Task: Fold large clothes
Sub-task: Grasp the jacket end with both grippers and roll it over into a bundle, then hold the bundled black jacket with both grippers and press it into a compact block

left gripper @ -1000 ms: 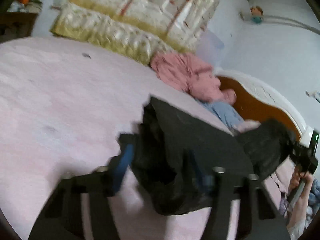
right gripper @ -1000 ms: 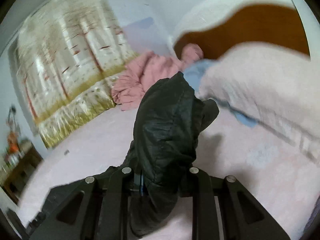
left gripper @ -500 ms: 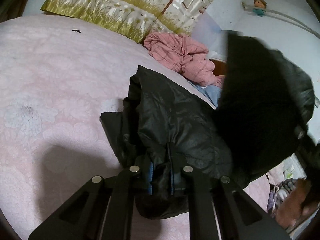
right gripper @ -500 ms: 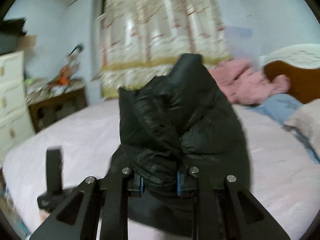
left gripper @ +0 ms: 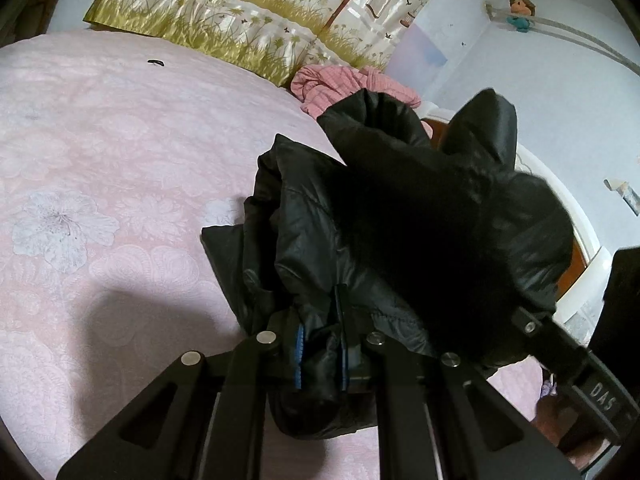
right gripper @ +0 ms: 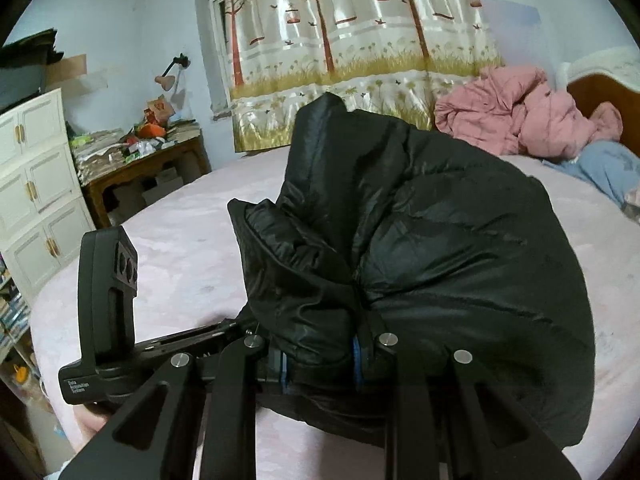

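A black puffer jacket [left gripper: 360, 220] lies bunched on the pink bedcover [left gripper: 100, 160]. My left gripper [left gripper: 320, 340] is shut on a fold at the jacket's near edge, with fabric pinched between its blue pads. My right gripper [right gripper: 320, 360] is shut on another thick fold of the jacket [right gripper: 460, 260], which bulges up and over its fingers. That held part hangs over the rest of the jacket. The two grippers sit close together: the right gripper's housing [left gripper: 580, 376] shows at the lower right of the left wrist view. The left gripper's housing [right gripper: 108, 300] stands at the left of the right wrist view.
A pink quilted garment [right gripper: 520, 120] and a blue cloth [right gripper: 608, 168] lie by the wooden headboard [right gripper: 608, 96]. A tree-print curtain [right gripper: 360, 60] hangs behind the bed. A cluttered wooden table [right gripper: 140, 160] and a white cabinet [right gripper: 32, 184] stand at the left.
My left gripper's jaws have closed onto the jacket's near edge. My right gripper has swung its held part of the jacket across, over the rest and next to the left gripper.
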A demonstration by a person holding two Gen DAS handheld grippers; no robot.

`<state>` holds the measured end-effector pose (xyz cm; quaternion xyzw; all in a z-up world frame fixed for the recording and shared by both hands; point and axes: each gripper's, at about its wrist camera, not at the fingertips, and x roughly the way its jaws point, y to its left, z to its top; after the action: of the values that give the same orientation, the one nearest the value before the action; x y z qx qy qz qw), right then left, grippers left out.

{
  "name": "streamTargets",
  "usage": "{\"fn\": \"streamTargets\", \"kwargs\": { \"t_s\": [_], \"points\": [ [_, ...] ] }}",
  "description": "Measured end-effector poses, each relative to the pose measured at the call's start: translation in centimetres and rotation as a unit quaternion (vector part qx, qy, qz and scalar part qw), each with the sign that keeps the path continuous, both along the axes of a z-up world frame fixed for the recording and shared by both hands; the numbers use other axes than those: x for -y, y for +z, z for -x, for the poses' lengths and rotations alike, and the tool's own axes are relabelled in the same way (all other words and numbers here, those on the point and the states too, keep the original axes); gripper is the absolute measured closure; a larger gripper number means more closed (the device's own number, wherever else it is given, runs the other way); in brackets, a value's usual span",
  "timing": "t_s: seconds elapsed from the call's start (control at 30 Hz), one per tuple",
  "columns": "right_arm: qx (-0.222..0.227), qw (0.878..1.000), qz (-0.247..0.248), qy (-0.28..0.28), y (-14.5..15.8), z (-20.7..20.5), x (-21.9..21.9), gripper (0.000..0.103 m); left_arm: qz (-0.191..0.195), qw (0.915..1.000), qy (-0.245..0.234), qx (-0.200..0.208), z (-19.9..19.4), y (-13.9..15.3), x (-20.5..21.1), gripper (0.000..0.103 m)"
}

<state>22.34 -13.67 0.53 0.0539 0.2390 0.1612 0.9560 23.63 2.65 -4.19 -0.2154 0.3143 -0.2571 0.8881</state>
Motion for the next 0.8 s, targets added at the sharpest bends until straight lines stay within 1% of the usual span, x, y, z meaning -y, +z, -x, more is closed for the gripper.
{"fn": "streamTargets", "kwargs": {
  "t_s": [0.17,0.33,0.47,0.6,0.8],
  "points": [
    [0.000,0.999,-0.011,-0.030,-0.9,0.4,-0.3,0.079,-0.007,0.9999,0.002,0.008,0.6,0.1,0.2,0.092],
    [0.008,0.998,0.019,-0.056,-1.1,1.3,-1.3,0.079,-0.005,0.9999,0.004,0.008,0.8,0.2,0.0,0.091],
    [0.007,0.997,0.028,-0.070,-0.9,2.3,-1.5,0.077,-0.006,1.0000,0.004,0.006,0.8,0.3,-0.1,0.090],
    [0.014,0.996,0.042,-0.074,-0.7,2.9,-1.8,0.076,-0.004,1.0000,0.005,0.006,0.8,0.4,0.2,0.090],
    [0.023,0.997,0.025,-0.071,-0.2,3.5,-0.7,0.073,-0.004,1.0000,0.006,0.005,0.8,0.4,0.4,0.090]
  ]
}}
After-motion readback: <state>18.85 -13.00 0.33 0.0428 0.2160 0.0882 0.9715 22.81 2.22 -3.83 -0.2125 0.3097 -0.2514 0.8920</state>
